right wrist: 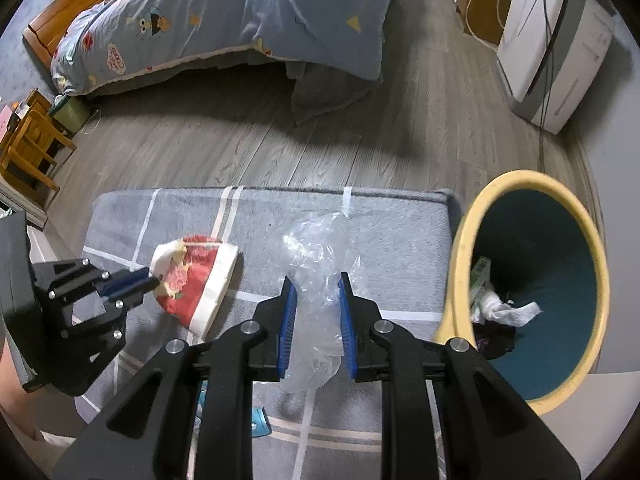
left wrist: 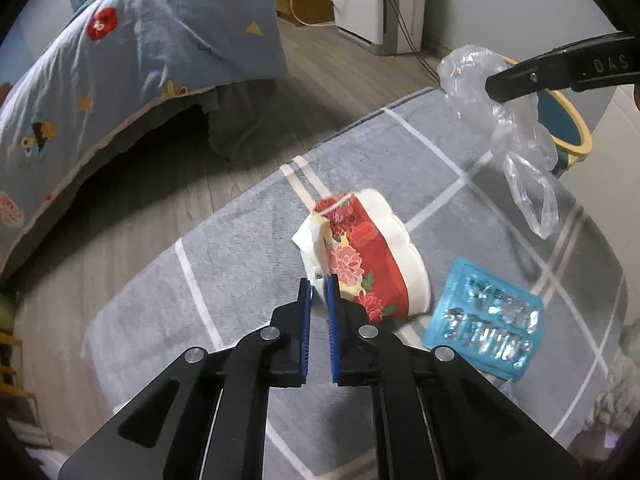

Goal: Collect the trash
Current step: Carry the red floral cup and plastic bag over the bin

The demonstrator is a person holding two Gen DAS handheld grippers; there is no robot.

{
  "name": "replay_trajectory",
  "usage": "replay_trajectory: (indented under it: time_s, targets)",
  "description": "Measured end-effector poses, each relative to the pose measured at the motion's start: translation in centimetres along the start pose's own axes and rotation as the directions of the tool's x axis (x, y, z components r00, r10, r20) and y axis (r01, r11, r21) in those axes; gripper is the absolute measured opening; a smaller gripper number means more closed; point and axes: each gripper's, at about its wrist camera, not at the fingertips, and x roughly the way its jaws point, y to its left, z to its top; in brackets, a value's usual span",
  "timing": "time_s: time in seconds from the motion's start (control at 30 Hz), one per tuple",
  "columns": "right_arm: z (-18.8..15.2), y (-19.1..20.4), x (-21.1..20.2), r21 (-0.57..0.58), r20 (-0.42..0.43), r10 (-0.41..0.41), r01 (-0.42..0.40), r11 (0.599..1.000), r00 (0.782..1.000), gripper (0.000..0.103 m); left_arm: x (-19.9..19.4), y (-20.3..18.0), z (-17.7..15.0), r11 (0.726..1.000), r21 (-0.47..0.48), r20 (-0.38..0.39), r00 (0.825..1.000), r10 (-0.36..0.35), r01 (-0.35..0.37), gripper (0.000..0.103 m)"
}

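Dim, soft-shadowed, fisheye-warped edges

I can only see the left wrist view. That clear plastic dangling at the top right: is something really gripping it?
Observer: Yes. The right gripper has its jaws closed on the crumpled clear plastic bag, one pad on each side.
Operator: And the yellow curve behind it?
Observer: It is the rim of a round waste bin, teal inside, standing just off the edge of the grey rug.
Operator: Anything in it yet?
Observer: Crumpled white paper and a green packet lie at the bottom.
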Motion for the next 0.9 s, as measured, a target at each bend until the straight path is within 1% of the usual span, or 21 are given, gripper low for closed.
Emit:
replay_trajectory:
  time_s: [0.23, 0.3, 0.43, 0.57, 0.73, 0.9]
  targets:
    - [0.1, -1.9, -3.3, 0.028, 0.057, -0.019, 0.018, 0.999, 0.998, 0.020, -3.6, -1.4, 1.6, 1.000, 0.000, 0.086, 0.996, -0.010, 0.010, 0.009]
    - [0.0, -3.1, -4.1, 0.048, 0.077, -0.030, 0.026, 0.998, 0.997, 0.020, -4.7, -1.9, 2.3, 1.000, -0.004, 0.114, 0.993, -0.020, 0.021, 0.008]
    - [-0.2, -5.5, -4.8, 0.094, 0.083, -0.037, 0.029, 0.995, 0.996, 0.020, -6.5, -2.7, 3.3, 0.999, -0.005, 0.159, 0.986, -0.045, 0.046, 0.008]
    - [-0.2, -8.0, -5.8, 0.136, 0.112, -0.051, 0.035, 0.990, 0.992, 0.020, -7.8, -3.9, 5.5, 0.999, 0.007, 0.204, 0.978, -0.052, 0.051, 0.008]
    - [-0.8, -12.8, -6.4, 0.229, 0.145, -0.082, 0.048, 0.972, 0.986, 0.020, -8.2, -7.1, 8.6, 0.998, 0.035, 0.244, 0.968, -0.064, 0.058, 0.008]
    - [-2.0, -17.8, -5.7, 0.307, 0.130, -0.166, 0.119, 0.944, 0.978, 0.020, -7.0, -10.1, 11.3, 0.995, 0.048, 0.242, 0.965, -0.097, 0.088, 0.009]
